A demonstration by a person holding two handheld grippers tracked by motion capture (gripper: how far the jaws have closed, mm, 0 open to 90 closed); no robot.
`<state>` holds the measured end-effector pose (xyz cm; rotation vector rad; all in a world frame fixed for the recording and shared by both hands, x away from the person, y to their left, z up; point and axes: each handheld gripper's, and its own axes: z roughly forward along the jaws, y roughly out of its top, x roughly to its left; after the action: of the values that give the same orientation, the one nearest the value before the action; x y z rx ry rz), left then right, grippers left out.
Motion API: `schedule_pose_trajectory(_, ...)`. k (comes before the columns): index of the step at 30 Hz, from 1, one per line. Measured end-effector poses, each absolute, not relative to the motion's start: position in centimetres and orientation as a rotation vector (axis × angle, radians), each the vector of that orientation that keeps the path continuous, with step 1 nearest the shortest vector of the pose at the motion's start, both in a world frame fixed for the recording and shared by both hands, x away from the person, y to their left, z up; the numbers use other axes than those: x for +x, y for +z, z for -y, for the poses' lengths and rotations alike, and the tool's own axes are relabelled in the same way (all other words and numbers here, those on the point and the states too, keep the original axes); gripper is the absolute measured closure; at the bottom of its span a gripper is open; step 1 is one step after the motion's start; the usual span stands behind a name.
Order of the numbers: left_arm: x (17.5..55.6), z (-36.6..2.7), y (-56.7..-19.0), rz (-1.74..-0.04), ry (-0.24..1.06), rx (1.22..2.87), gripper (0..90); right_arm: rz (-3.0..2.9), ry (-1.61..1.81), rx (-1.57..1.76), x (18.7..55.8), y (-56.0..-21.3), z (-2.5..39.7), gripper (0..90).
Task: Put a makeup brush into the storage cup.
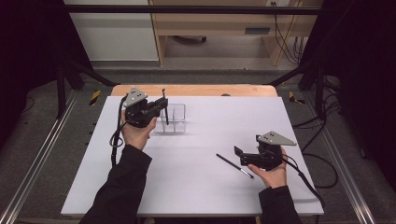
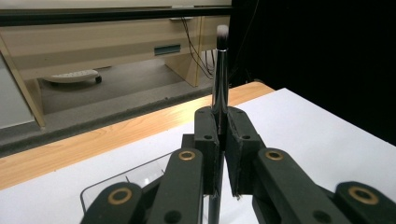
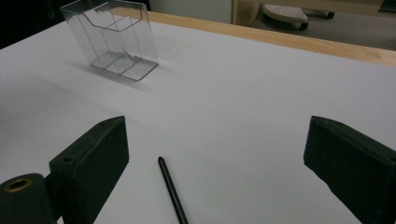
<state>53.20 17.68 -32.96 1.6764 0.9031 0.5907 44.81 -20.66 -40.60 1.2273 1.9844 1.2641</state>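
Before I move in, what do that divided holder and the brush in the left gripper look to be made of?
Divided holder: clear, glossy rigid plastic, probably acrylic; the table shows through its walls. Brush in the left gripper: shiny dark handle, metal or lacquer, hard to tell; soft white-tipped bristles.

The clear, glossy plastic divided holder (image 3: 112, 39) gleams on a matt white, paper-smooth sheet over the pale wood-grain tabletop (image 1: 191, 89). The slim brush with a shiny dark metallic handle and soft white-tipped bristles (image 2: 220, 70) contrasts with matt black plastic tongs (image 2: 223, 135) carrying brass-coloured rivets. A glossy thin black stick (image 3: 172, 189) lies nearby.
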Motion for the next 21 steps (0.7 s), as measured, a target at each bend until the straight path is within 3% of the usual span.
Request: schedule_pose_trajectory(21, 56.5, -17.1, -33.6, -0.943, 0.606, 1.667, 83.3, -1.984, 1.260, 1.230, 44.9, -40.7, 20.7, 6.8)
